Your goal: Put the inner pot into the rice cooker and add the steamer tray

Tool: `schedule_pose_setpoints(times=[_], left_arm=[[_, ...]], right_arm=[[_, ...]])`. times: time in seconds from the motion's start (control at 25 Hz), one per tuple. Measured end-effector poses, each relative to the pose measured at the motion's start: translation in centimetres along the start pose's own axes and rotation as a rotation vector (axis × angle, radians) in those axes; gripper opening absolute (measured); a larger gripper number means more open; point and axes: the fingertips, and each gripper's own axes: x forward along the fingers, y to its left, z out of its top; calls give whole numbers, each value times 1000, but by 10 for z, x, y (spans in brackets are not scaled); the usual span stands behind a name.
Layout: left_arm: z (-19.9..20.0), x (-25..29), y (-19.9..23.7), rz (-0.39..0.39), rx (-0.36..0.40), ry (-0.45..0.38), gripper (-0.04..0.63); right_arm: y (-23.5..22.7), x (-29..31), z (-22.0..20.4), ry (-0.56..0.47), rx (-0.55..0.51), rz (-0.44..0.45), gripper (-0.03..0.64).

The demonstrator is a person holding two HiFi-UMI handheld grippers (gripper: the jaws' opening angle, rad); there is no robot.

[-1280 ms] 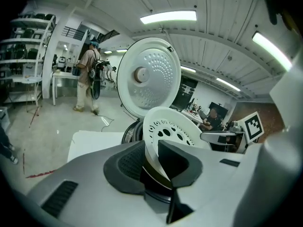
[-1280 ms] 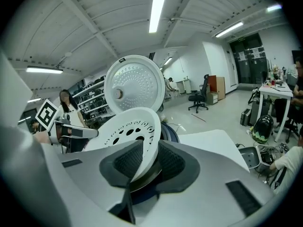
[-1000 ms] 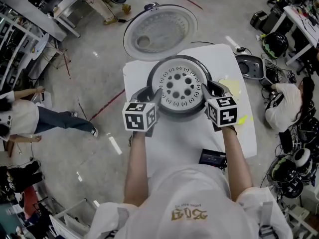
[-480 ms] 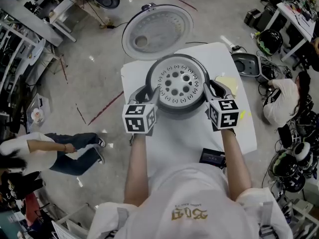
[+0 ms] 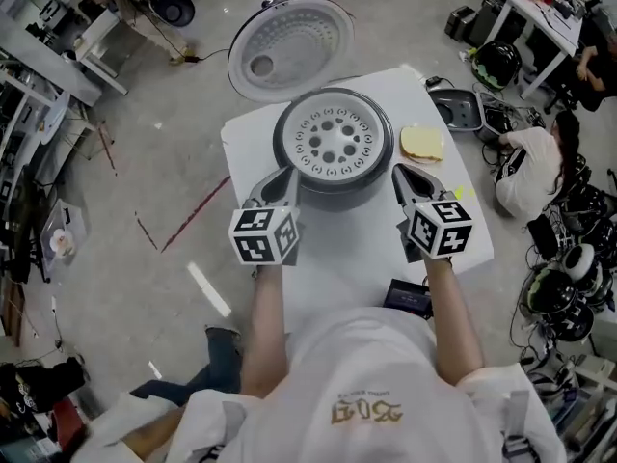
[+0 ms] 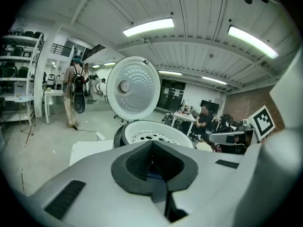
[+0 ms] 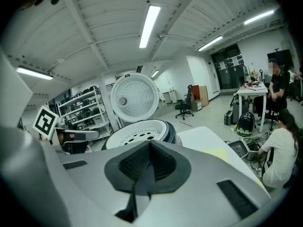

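Note:
The rice cooker (image 5: pixel 333 179) stands on the white table (image 5: pixel 347 268) with its round lid (image 5: pixel 289 46) swung open behind it. A white steamer tray (image 5: pixel 333 143) with several holes lies in its top; the inner pot beneath is hidden. My left gripper (image 5: pixel 278 183) is shut and empty, just off the cooker's near left side. My right gripper (image 5: pixel 403 179) is shut and empty too, near the cooker's right side. In the left gripper view the tray (image 6: pixel 154 132) and lid (image 6: pixel 132 88) lie ahead; the right gripper view shows the same tray (image 7: pixel 137 132).
A yellow cloth (image 5: pixel 422 143) lies on the table right of the cooker. A black device (image 5: pixel 410 299) sits at the table's near edge by my right arm. A person (image 5: pixel 525 167) crouches on the floor at the right among helmets and gear.
Both grippers have let go of the steamer tray's rim, drawn back toward me and closed. The tray stays in the cooker.

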Motion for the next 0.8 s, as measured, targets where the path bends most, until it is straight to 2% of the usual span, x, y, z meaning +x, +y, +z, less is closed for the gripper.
schedule_pose_setpoints(times=[0.24,0.4,0.52,0.8], left_arm=[[-11,-30,-13,-76,-3,-10,15],[-21,-44,-26,-141,4,1,15],[-26,-52,-38,-179,-6,2,15],[-25,-66,-50,-216,-15,-19,14]], right_arm=[[30,-31,-9,-57,42,-28,11],[44,-49,-21,-35,6,-62,11],[49,-65,-24,-48,23,-80,11],[51,-83,-29,-47,30,-110,11]])
